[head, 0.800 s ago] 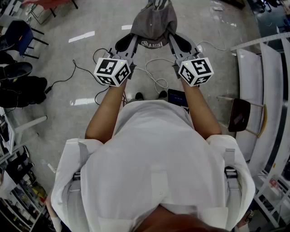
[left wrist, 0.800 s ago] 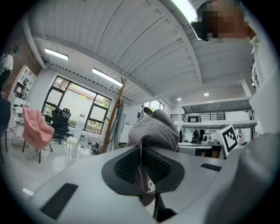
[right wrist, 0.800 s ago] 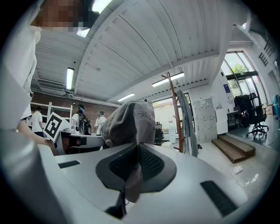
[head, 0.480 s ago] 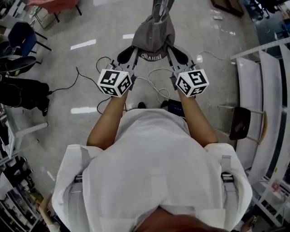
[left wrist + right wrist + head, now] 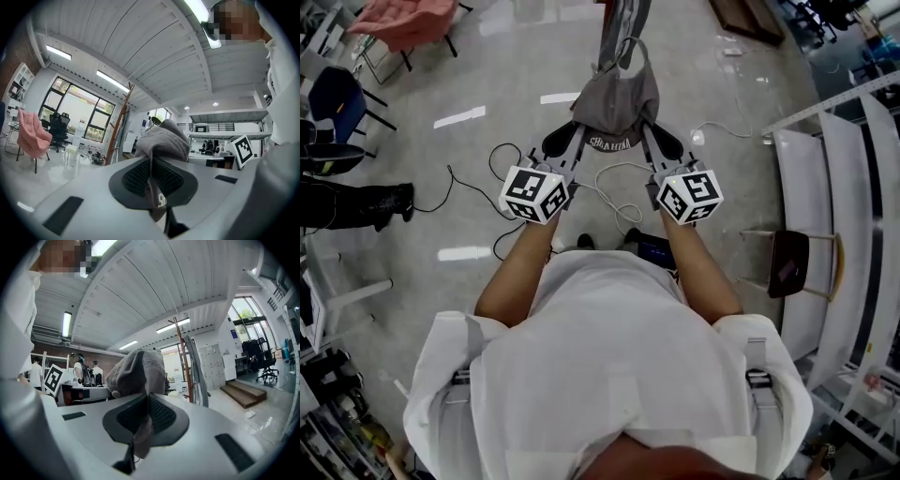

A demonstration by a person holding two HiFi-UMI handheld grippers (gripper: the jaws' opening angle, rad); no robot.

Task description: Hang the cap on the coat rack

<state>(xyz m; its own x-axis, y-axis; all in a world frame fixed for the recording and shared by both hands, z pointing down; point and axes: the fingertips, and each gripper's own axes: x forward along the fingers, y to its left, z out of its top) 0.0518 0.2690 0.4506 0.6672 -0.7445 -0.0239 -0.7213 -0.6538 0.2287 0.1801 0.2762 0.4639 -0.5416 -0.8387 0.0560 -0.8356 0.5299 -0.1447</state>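
Observation:
A grey cap with white lettering on its band hangs between my two grippers at chest height in the head view. My left gripper is shut on the cap's left edge. My right gripper is shut on its right edge. The coat rack, a wooden pole with a grey garment hanging on it, stands just beyond the cap. In the left gripper view the cap bulges above the closed jaws, with the rack's brown pole to its left. In the right gripper view the cap sits left of the rack.
White and black cables trail over the glossy floor below the grippers. A dark device lies near the person's feet. A brown chair and white shelving stand at right. A pink chair and a dark chair stand at left.
The person has stepped toward the coat rack. Both grippers, still holding the cap, are now closer to the pole, which shows more fully at the top of the view.

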